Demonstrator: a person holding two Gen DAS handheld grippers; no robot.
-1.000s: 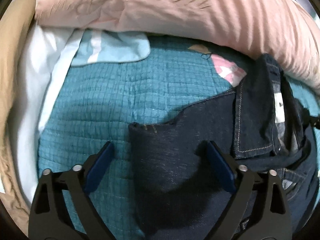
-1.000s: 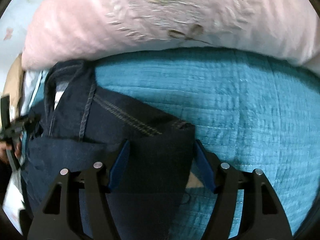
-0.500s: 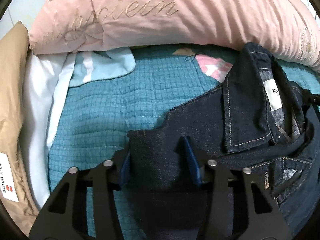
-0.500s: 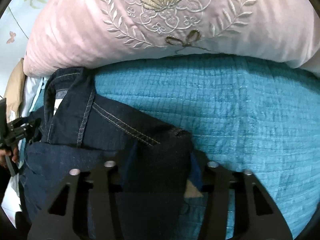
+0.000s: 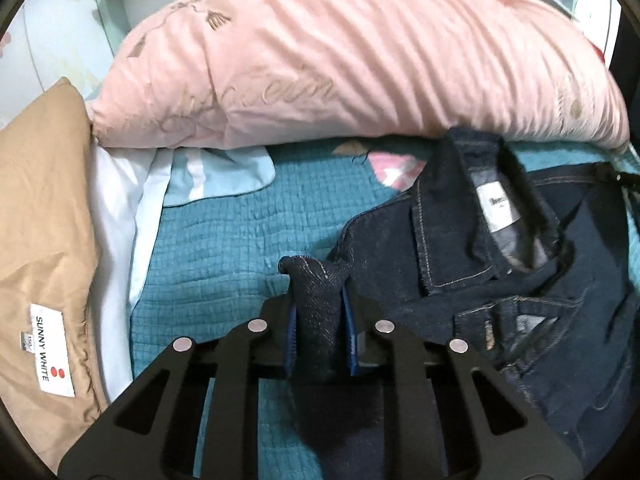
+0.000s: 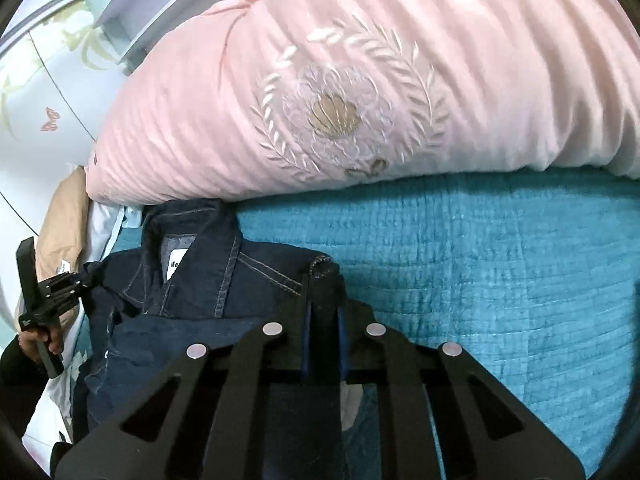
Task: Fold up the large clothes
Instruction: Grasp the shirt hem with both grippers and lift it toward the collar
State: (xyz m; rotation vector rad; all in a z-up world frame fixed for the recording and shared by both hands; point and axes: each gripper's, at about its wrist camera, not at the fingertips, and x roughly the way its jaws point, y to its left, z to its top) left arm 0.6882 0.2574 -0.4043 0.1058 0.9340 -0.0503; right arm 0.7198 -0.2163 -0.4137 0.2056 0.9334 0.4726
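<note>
A dark blue denim jacket (image 5: 500, 264) lies on the teal quilt, collar and white neck label facing up. My left gripper (image 5: 319, 304) is shut on its left shoulder corner, a bunched fold pinched between the blue pads. The jacket also shows in the right wrist view (image 6: 208, 288). My right gripper (image 6: 322, 312) is shut on the jacket's right shoulder corner, cloth pinched between the pads. The left gripper (image 6: 44, 304) and the hand holding it show at the far left of the right wrist view.
A big pink embroidered pillow (image 5: 360, 52) (image 6: 340, 92) lies right behind the jacket's collar. The teal quilted bedspread (image 6: 500, 264) (image 5: 212, 256) extends to both sides. A tan cushion with a "SUNNY WHITE" label (image 5: 44, 240) and white sheet (image 5: 116, 216) lie at left.
Both grippers went from open around the jacket's shoulder corners to shut on them. Both now hold the pinched cloth lifted a little, and the views have tilted up toward the pillow.
</note>
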